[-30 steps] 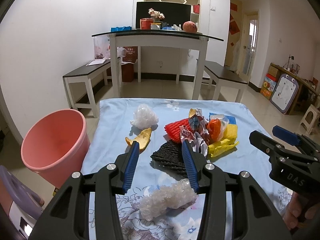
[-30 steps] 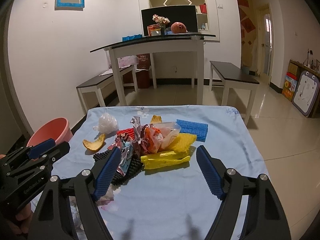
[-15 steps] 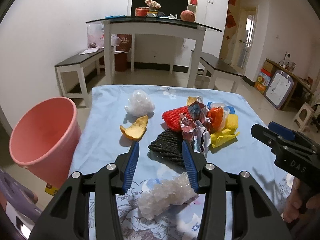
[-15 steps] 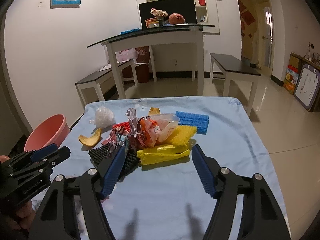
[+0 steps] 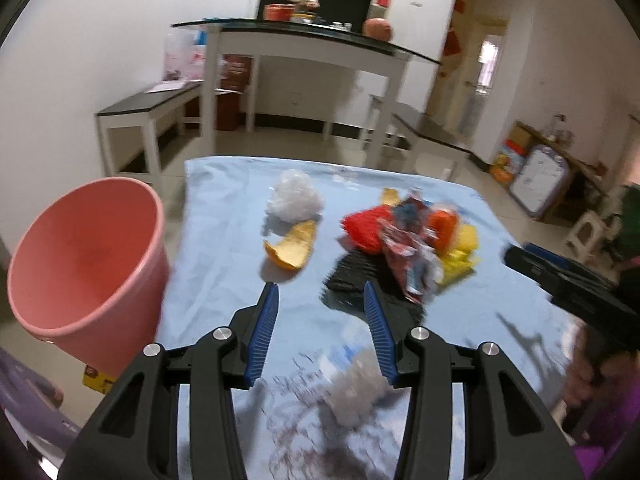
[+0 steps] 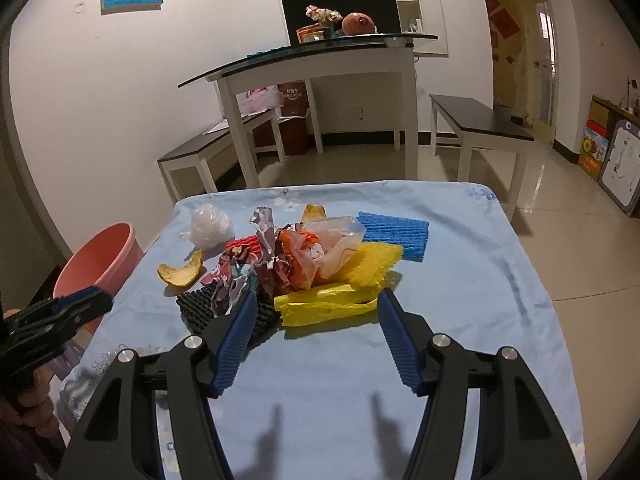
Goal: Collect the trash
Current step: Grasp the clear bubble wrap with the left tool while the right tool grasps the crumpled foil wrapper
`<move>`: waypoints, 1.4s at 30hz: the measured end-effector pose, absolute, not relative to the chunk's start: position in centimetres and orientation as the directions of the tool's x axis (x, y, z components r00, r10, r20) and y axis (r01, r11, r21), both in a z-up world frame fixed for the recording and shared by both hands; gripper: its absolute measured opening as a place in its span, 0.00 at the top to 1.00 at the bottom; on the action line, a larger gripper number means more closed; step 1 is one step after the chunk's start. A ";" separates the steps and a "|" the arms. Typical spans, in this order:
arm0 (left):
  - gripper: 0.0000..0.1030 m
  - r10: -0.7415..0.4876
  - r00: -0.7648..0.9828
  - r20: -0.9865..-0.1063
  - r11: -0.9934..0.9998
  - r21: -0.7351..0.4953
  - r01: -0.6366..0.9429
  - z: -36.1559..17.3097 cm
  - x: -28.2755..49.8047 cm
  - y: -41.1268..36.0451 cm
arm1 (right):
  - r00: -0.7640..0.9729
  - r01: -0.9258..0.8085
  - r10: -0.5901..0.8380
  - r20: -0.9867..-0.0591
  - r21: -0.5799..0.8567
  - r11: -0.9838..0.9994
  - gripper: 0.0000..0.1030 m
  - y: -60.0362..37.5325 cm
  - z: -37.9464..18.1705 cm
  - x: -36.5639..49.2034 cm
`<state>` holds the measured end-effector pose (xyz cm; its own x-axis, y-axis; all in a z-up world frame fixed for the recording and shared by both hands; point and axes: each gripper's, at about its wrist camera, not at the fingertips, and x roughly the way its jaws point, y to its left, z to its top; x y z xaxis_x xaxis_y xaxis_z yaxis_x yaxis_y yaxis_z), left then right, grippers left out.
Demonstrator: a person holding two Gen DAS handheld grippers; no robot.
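A trash pile lies on the blue tablecloth (image 6: 472, 288): yellow plastic bag (image 6: 324, 308), yellow foam net (image 6: 374, 264), blue foam net (image 6: 394, 232), black foam net (image 6: 196, 306), crumpled wrappers (image 6: 264, 256). My right gripper (image 6: 318, 296) is closing, its jaws on either side of the yellow bag without pressing it. An orange peel (image 5: 294, 246) and a white plastic ball (image 5: 294, 198) lie left of the pile. My left gripper (image 5: 320, 290) is open and empty, just short of the peel and the black net (image 5: 352, 278). A clear plastic wad (image 5: 356, 388) lies blurred beneath it.
A pink bucket (image 5: 80, 264) stands on the floor off the table's left edge. Beyond the table are a white glass-topped table (image 6: 320, 60) and two dark benches (image 6: 480, 120). A person's hand (image 5: 592, 380) holds the right gripper at the right.
The right jaws have narrowed and moved down to the yellow bag. The left gripper has swung left and lower, bringing the bucket and peel closer; its picture is now blurred.
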<state>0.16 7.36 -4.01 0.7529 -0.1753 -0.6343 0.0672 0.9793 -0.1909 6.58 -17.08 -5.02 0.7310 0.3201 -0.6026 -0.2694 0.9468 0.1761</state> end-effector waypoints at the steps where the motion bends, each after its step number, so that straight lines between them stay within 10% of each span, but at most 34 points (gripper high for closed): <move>1: 0.56 -0.209 0.742 -0.637 0.973 -0.211 0.093 -4.0 -0.2 7.3 | 0.730 -0.270 0.322 -0.603 0.179 0.946 0.40 -17.1 -5.0 6.6; 36: 0.73 -0.300 0.692 -0.656 0.951 -0.146 0.273 -6.7 -4.5 7.2 | 0.615 -0.352 0.378 -0.692 0.188 0.917 0.40 -10.3 -6.9 8.5; 42: 0.73 -0.262 0.719 -0.644 0.964 -0.146 0.220 -5.9 -5.1 8.6 | 0.590 -0.334 0.350 -0.728 0.175 0.926 0.56 -9.0 -8.2 10.0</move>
